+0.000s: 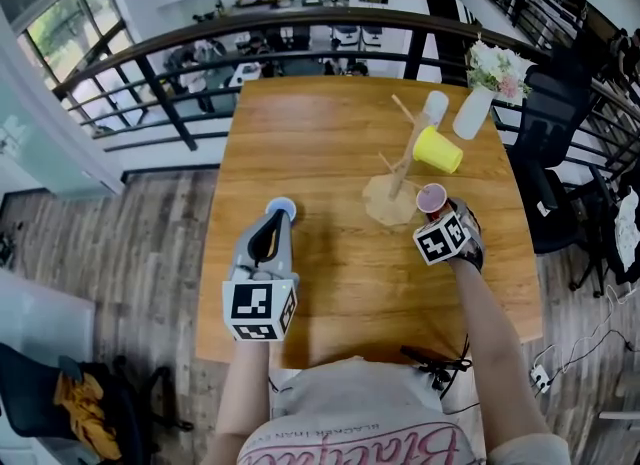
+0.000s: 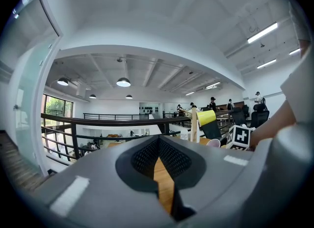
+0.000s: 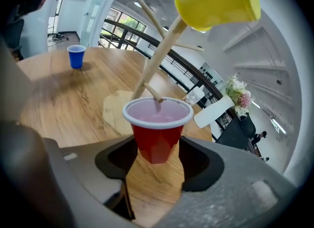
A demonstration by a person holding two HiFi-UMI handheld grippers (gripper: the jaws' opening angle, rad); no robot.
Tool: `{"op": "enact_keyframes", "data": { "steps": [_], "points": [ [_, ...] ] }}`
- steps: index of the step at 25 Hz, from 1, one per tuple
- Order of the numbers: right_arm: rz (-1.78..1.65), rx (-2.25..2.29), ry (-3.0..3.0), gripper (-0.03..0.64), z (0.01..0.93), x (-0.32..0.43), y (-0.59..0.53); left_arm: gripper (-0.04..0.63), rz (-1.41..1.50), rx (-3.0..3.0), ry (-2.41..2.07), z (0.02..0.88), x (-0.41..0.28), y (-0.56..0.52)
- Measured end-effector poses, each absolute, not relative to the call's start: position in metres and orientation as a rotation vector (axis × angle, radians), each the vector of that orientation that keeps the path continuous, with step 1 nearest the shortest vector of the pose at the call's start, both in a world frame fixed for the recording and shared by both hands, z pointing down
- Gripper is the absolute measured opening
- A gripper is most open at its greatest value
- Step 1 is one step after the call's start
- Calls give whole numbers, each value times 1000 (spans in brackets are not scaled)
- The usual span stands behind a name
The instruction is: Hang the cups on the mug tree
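Observation:
The wooden mug tree stands on its round base at the table's right middle. A yellow cup hangs on one upper peg and a clear white cup on another. My right gripper is shut on a red cup, held mouth-up just right of the base. In the right gripper view the red cup sits between the jaws of my right gripper, its rim right at a low peg's tip. A blue cup stands just beyond my left gripper, which is shut and empty.
A white vase with flowers stands at the table's far right, close behind the tree. A black railing runs along the table's far edge. A black office chair stands to the right of the table.

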State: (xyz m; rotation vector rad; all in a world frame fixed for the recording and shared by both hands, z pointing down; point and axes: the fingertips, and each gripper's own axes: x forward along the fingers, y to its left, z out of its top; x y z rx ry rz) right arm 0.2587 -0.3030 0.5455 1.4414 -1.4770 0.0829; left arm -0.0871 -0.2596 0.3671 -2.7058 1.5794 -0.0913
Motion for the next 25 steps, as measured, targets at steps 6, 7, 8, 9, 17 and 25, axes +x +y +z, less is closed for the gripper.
{"op": "enact_keyframes", "data": {
  "steps": [6,7,8,9,17,25],
  "points": [
    [-91,1345,-1464,252,537,236,-313,14,-97,-2702,1601,369,-92,-259],
    [-124,1327,-1456,252,536,234,-315,14,-97,-2702,1602,369,-92,-259],
    [-156,1309,-1447,252,535,231,-317,14,-99,-2702,1604,370,-92,-258],
    [-185,1291,-1439,252,534,229,-318,14,-100,-2702,1605,370,-92,-258],
    [-398,1112,-1353,253,534,210,-328,14,-92,-2697,1618,371,-92,-255],
    [-531,912,-1244,255,537,200,-334,14,-90,-2690,1630,369,-96,-253]
  ]
}}
